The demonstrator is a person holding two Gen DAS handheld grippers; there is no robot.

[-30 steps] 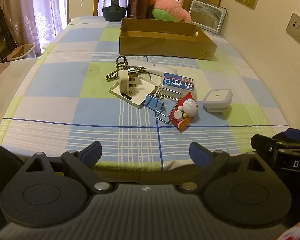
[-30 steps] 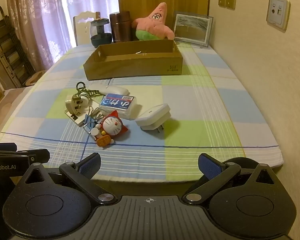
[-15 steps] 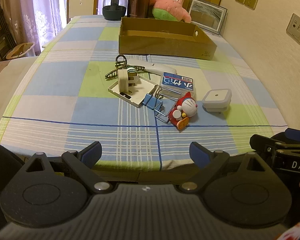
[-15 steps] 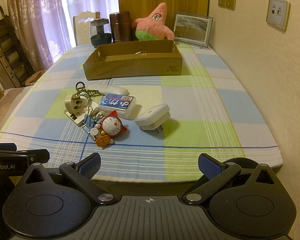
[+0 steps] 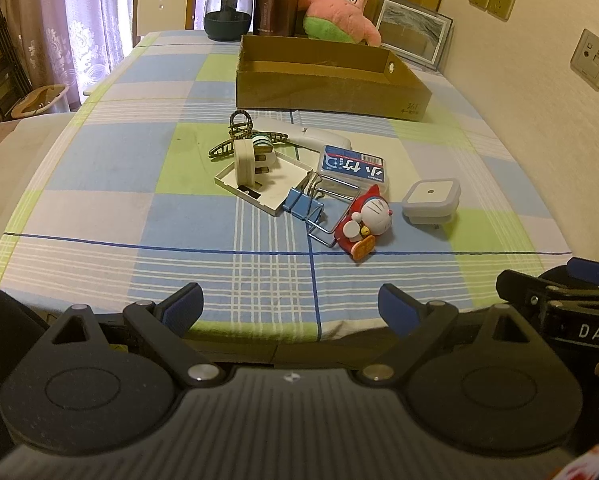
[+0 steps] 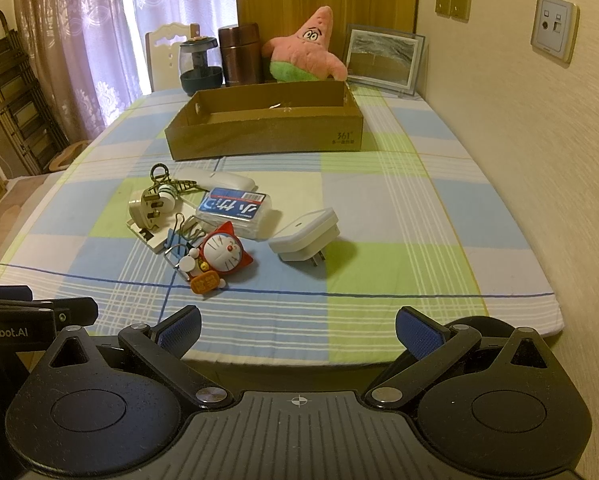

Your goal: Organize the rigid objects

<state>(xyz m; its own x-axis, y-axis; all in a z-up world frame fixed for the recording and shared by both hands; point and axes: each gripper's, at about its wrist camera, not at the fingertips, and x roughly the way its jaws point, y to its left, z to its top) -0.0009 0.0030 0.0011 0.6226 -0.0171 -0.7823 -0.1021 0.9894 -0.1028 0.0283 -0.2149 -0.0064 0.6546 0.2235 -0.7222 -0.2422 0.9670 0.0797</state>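
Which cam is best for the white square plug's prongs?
Right wrist: the white square plug lies tilted, its metal prongs visible underneath. Left wrist shows mostly its top face, prongs barely visible.

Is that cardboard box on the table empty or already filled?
Apparently empty: the cardboard box shows bare floor inside, and the toys and plugs lie on the tablecloth before it.

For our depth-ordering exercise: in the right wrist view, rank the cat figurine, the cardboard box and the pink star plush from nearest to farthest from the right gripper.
From the right gripper:
1. Cat figurine, near the table's front edge, left of centre.
2. Cardboard box, mid-table.
3. Pink star plush, behind the box at the far end.
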